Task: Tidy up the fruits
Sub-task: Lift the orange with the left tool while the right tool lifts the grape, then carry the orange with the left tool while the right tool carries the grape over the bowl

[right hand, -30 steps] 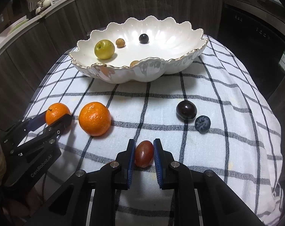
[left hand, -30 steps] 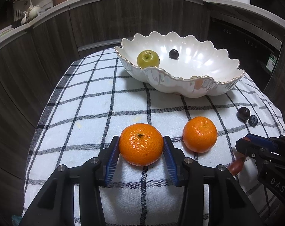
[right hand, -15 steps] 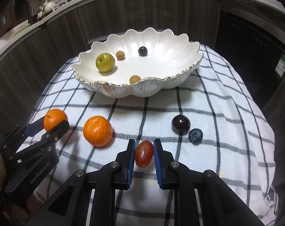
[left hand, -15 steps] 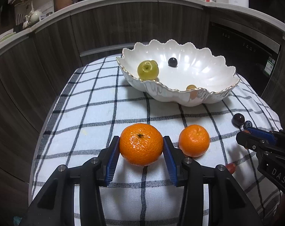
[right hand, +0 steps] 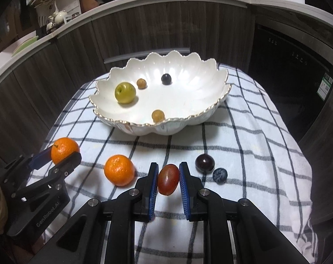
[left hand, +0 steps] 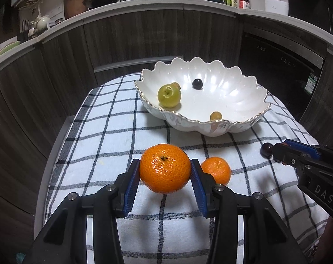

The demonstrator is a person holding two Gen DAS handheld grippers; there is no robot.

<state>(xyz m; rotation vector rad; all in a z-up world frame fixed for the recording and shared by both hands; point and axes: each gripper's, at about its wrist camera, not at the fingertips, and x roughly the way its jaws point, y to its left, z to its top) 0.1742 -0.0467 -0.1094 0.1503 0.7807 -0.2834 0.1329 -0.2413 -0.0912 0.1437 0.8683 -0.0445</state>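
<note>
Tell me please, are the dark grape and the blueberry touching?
Apart: the right wrist view shows a sliver of cloth between the dark grape and the blueberry.

Left gripper body: black plastic, angular linkage arms.
Finger pads: blue, ribbed.
Fasteners: round silver pivot screws.
Left side marking: white "GenRobot.AI".
Right gripper marking: white "DAS" visible, rest cut off.
</note>
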